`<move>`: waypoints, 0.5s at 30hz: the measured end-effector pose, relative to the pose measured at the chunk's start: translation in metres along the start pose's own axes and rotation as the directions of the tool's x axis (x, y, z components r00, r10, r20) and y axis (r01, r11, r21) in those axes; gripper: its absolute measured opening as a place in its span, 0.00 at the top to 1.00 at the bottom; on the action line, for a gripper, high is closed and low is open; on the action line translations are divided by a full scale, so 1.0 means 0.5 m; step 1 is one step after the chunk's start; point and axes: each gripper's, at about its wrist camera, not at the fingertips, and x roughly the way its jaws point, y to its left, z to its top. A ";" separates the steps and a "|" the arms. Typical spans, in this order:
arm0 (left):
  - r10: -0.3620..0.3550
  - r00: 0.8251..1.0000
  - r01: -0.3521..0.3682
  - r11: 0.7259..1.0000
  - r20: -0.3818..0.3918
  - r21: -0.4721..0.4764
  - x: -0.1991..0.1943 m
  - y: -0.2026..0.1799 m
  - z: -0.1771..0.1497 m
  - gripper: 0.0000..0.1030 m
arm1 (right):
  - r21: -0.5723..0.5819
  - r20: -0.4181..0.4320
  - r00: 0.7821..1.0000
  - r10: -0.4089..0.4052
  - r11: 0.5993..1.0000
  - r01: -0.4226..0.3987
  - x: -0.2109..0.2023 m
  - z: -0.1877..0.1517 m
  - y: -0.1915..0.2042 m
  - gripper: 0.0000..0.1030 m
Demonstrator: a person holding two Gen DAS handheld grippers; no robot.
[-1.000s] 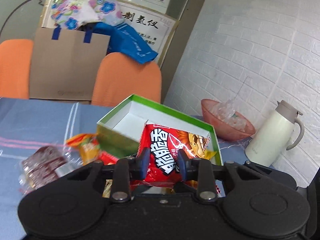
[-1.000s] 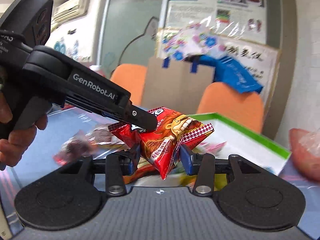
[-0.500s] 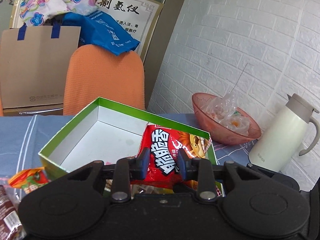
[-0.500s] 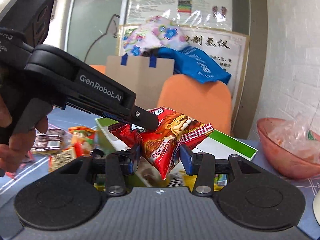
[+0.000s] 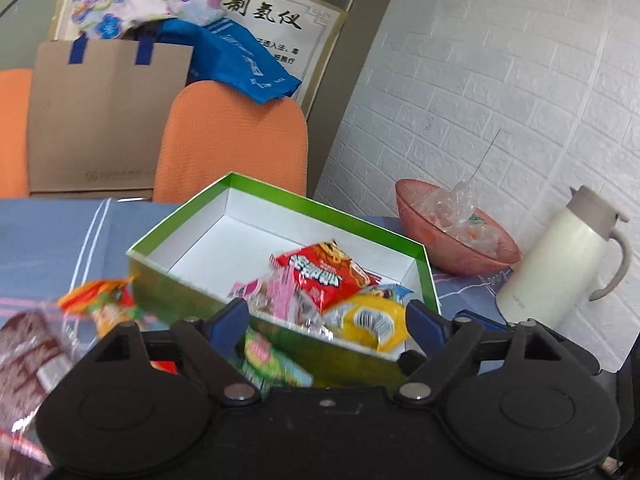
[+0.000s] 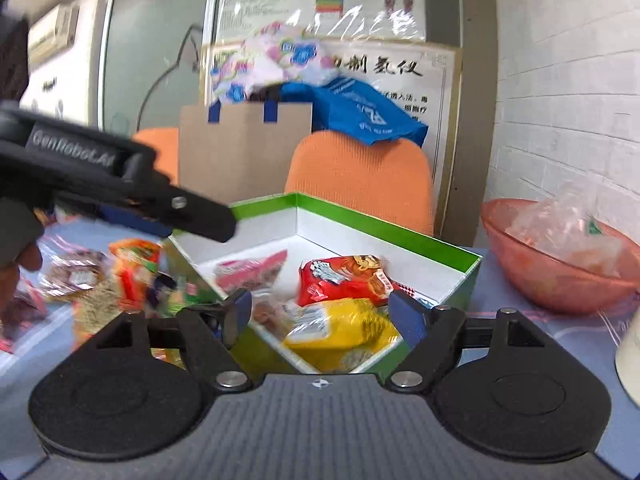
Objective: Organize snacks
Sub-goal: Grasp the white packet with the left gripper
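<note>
Only the left wrist view shows the whole white jug (image 5: 560,264); only the right wrist view shows the left gripper (image 6: 192,220) from the side (blurry). The green box (image 5: 280,200) sits on the table with three packets inside: red (image 6: 344,278), yellow (image 6: 340,328), pink (image 6: 250,270). Both grippers, the right gripper (image 6: 320,316) too, gape wide and hold nothing.

Loose snack packets (image 6: 132,276) left of the green box (image 6: 400,232) are motion-blurred.
</note>
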 end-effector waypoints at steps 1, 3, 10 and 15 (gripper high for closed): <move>0.012 1.000 -0.012 1.000 0.003 -0.011 -0.022 0.001 -0.011 0.00 | 0.006 0.014 1.000 0.013 1.000 -0.014 -0.022 -0.002 0.005 0.00; 0.018 1.000 -0.018 0.999 0.016 -0.029 -0.058 0.005 -0.035 0.00 | 0.003 0.034 0.999 0.023 1.000 -0.023 -0.060 -0.009 0.020 0.00; 0.007 1.000 -0.007 0.990 -0.003 -0.137 -0.138 0.041 -0.146 0.00 | 0.029 0.006 0.997 0.080 0.996 -0.080 -0.130 -0.060 0.077 0.00; 0.007 1.000 -0.013 0.972 -0.027 -0.236 -0.175 0.083 -0.207 0.00 | 0.003 -0.061 0.984 0.169 0.986 -0.169 -0.121 -0.082 0.137 0.00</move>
